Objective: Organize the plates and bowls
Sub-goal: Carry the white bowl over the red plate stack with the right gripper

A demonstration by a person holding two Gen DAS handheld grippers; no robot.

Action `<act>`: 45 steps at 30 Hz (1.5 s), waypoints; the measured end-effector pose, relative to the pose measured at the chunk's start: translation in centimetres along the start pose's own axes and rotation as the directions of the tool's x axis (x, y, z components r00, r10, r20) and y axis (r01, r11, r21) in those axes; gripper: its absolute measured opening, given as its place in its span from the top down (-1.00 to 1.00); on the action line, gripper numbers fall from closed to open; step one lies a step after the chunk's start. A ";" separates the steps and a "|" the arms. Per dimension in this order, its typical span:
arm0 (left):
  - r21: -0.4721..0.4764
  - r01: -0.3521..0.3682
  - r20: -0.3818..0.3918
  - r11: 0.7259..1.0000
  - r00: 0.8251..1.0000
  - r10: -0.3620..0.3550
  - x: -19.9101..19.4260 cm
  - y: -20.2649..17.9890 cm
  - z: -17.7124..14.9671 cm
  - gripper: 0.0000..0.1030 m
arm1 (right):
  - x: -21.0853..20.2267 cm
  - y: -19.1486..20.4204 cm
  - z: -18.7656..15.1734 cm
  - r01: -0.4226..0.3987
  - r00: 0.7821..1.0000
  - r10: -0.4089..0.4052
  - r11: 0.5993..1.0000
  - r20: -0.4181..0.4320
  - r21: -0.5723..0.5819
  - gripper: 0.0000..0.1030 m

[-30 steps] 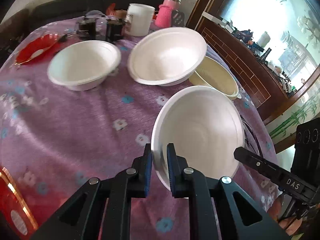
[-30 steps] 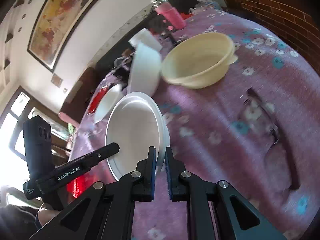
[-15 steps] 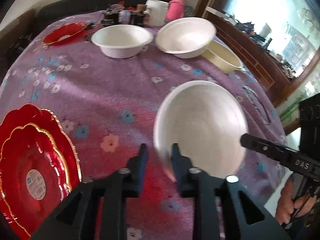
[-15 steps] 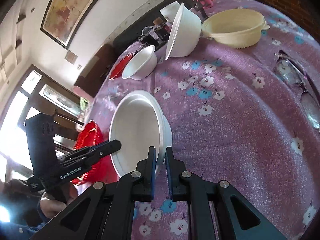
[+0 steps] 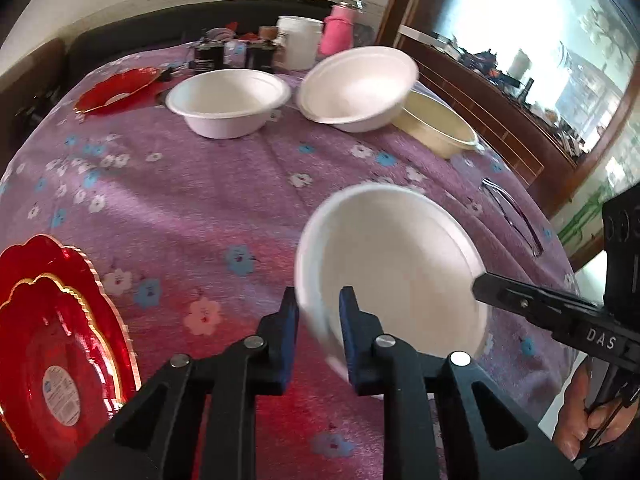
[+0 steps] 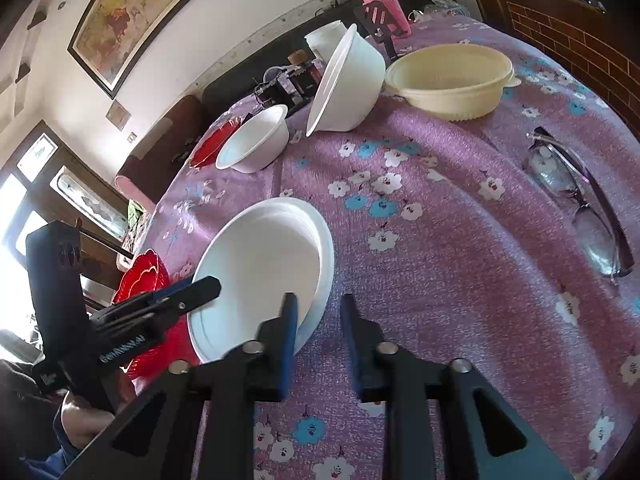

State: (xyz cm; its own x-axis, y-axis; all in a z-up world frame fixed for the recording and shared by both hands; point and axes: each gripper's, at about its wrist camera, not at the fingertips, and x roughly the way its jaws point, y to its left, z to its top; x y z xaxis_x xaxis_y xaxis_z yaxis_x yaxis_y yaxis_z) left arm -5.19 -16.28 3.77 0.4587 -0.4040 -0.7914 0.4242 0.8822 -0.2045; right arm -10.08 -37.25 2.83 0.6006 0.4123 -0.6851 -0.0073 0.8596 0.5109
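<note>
Two grippers at white bowl (image 5: 392, 256) rim; left gripper (image 5: 318, 320) fingers (image 5: 286, 332) closing, rim between; right gripper (image 6: 318, 320) fingers slightly parted, gripping nothing.

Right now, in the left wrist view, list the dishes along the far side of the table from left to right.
red plate → white bowl → tilted white bowl → cream bowl

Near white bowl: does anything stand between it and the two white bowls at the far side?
Nothing visible does. Only bare purple tablecloth lies between the near white bowl and the far white bowls; the glasses lie off to the right.
</note>
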 end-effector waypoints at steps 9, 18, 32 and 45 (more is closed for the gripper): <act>0.049 -0.053 0.053 0.997 0.997 0.050 -1.6 -0.7 -0.2 0.64 | -0.7 0.8 0.2 0.003 1.000 -0.003 1.000 0.029 -0.009 0.72; 0.031 -0.062 0.098 0.998 0.993 0.058 -4.1 0.5 -0.4 0.64 | -0.9 3.3 0.5 -0.005 0.999 0.007 0.998 0.038 -0.058 0.72; -0.039 -0.065 0.187 0.997 0.980 0.071 -9.7 4.5 -2.1 0.64 | 0.3 9.2 0.9 -0.029 0.999 0.034 0.986 0.024 -0.163 0.72; -0.188 -0.154 0.240 0.970 0.951 0.197 -15.2 11.8 -5.5 0.54 | 5.2 18.1 -0.7 -0.116 0.992 0.097 0.947 -0.076 -0.301 0.71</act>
State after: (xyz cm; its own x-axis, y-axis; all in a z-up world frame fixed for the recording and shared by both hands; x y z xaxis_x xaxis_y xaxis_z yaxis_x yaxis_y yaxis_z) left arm -11.49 1.63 10.22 0.7069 -0.2678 -0.6547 0.1937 0.9635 -0.1850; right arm -7.63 -19.31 8.21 0.5341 0.5154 -0.6701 -0.3167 0.8569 0.4067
